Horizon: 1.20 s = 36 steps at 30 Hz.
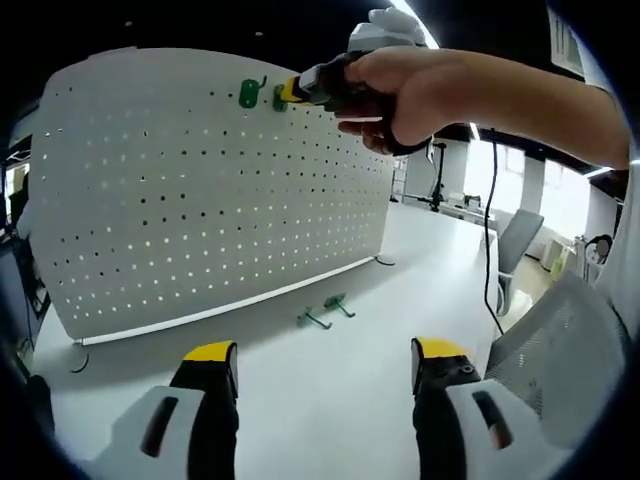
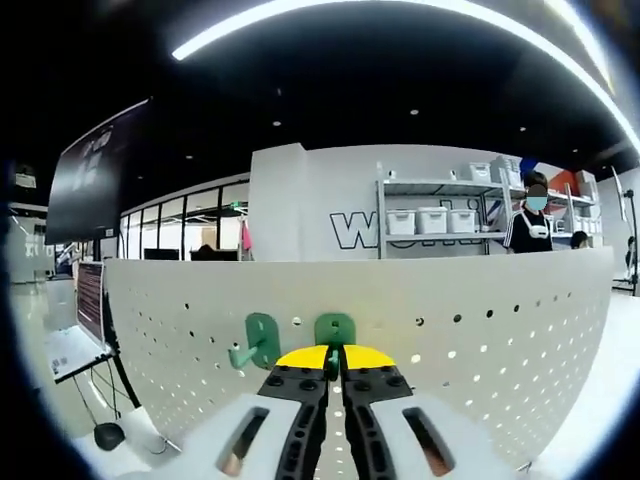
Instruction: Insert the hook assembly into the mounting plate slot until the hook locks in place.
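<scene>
Green plastic is what I am after: my right gripper [image 2: 335, 362] has its jaws pinched together on a hook [image 2: 334, 329], pressing it against the top strip of the white pegboard [image 2: 480, 340]. Just to its left a second hook [image 2: 258, 344] already sits in the board, its prong curling out toward me. In the left gripper view the same pair shows high on the board, the seated hook [image 1: 249, 93] to the left and mine at the yellow tips of the right gripper [image 1: 292, 92], with my hand [image 1: 400, 95] wrapped round the handle.

My left gripper [image 1: 325, 362] hangs low over the white counter [image 1: 320, 420], jaws spread wide and holding nothing. Beyond it, near the foot of the board, two spare hooks [image 1: 326, 311] lie flat on the counter, close together.

As I judge it, one hook is done and the one in my right jaws is at the board but not proven locked (I cannot tell from here whether its tabs are through the holes or only resting on the face). What is left for this hook is the push and downward seat until it catches, then letting go. The two on the counter are still untouched, should they be wanted.
</scene>
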Available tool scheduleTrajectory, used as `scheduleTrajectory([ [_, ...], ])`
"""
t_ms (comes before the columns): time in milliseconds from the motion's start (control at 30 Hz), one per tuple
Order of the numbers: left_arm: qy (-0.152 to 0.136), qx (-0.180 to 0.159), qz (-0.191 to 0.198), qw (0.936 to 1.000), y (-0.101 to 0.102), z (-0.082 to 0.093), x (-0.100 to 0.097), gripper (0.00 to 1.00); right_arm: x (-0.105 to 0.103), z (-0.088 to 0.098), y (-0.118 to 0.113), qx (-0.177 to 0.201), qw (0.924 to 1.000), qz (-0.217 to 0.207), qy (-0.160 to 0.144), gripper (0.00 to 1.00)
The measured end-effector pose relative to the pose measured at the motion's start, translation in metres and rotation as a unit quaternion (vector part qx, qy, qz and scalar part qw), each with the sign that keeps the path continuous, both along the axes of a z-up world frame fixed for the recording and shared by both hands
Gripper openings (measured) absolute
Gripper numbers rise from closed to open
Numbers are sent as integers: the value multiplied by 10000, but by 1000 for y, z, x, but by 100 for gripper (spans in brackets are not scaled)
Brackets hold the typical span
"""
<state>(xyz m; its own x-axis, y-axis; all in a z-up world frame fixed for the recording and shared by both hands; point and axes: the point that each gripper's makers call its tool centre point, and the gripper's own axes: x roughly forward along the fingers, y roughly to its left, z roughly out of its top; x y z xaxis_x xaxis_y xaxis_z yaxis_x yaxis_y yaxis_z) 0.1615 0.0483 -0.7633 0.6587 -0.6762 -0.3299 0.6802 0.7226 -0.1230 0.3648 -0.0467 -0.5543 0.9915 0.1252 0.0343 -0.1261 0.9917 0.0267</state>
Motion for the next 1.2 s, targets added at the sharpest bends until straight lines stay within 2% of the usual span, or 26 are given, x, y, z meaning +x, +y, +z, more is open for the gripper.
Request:
scheduleTrajectory([
  [167,-19,6,15,10000,0,1,0,72,2,-3,1,27,9996,-233,179,2],
  [567,-40,36,-26,10000,-1,2,0,72,0,-4,-1,8,9997,-138,187,3],
  [767,-12,46,-24,10000,0,-1,0,72,-2,-5,3,8,9997,166,170,6],
  [933,-5,70,-31,10000,0,-2,0,73,-6,-10,12,-391,9972,617,178,11],
  [1000,-4,86,-34,10000,1,-3,0,73,-10,-13,19,-395,9949,904,198,16],
  [1067,9,95,-34,9999,1,-4,0,73,-12,-13,14,-406,9952,870,164,18],
  [1100,12,100,-39,9999,1,-4,0,73,-14,-14,16,-385,9942,995,138,19],
  [1200,25,115,-55,9999,0,-5,0,72,-17,-16,17,-412,9925,1143,141,27],
])
